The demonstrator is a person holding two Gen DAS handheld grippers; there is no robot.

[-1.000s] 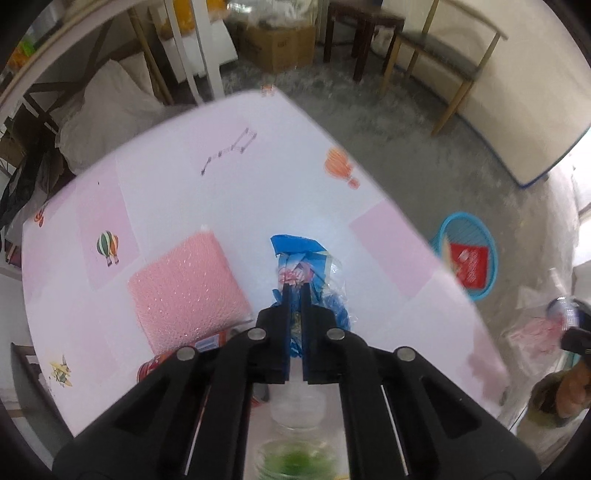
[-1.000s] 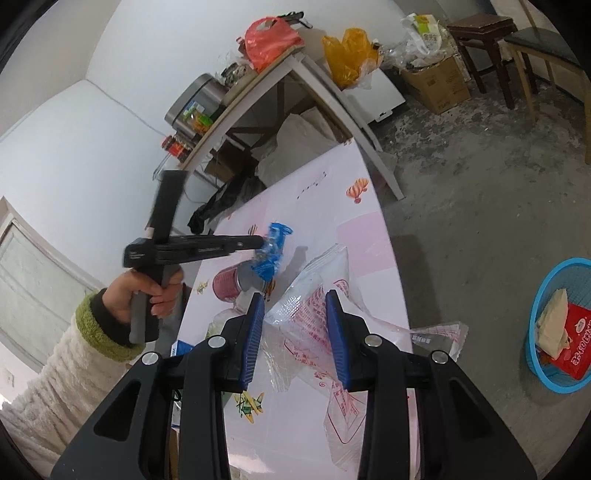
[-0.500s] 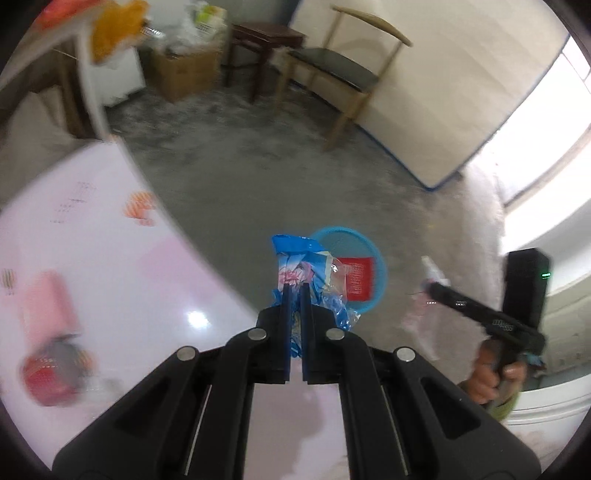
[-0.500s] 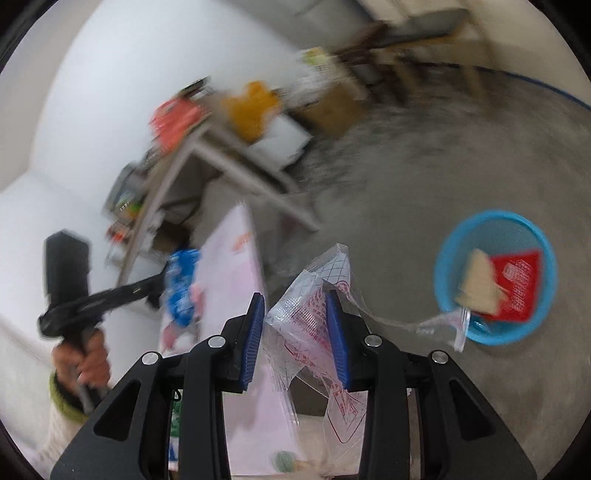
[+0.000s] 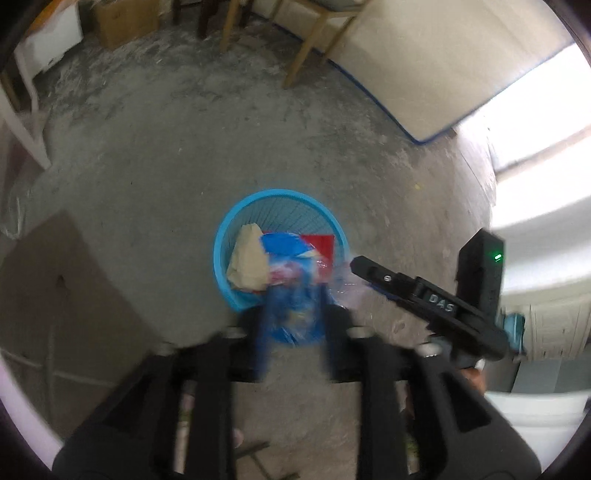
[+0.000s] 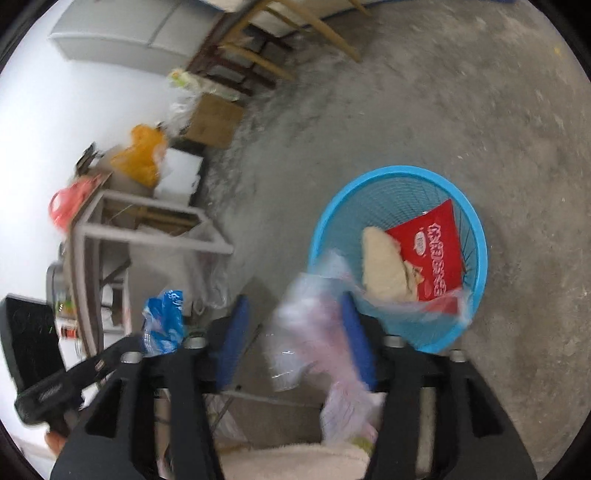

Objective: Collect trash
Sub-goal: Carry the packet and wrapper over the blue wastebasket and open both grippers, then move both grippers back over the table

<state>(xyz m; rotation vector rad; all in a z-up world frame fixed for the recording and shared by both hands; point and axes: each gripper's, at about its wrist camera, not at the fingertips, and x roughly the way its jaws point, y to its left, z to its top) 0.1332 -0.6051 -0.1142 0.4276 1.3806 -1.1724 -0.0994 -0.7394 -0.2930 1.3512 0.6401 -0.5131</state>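
A blue basket stands on the concrete floor and holds a tan crumpled paper and a red packet. My left gripper hangs over its near rim. Its jaws are opening, and the blurred blue wrapper sits loose between them. My right gripper is beside it at the basket's edge, jaws opening too. The clear plastic bag with pink print lies against its right finger and drapes toward the basket.
Wooden chairs and a cardboard box stand at the far side of the floor. A white table with orange and red bags on it is at the left. The pink tabletop's edge shows at lower left.
Both grippers have swung away from the pink table and down over the blue basket. Both pairs of jaws have widened, and the wrapper and the bag are no longer pinched.
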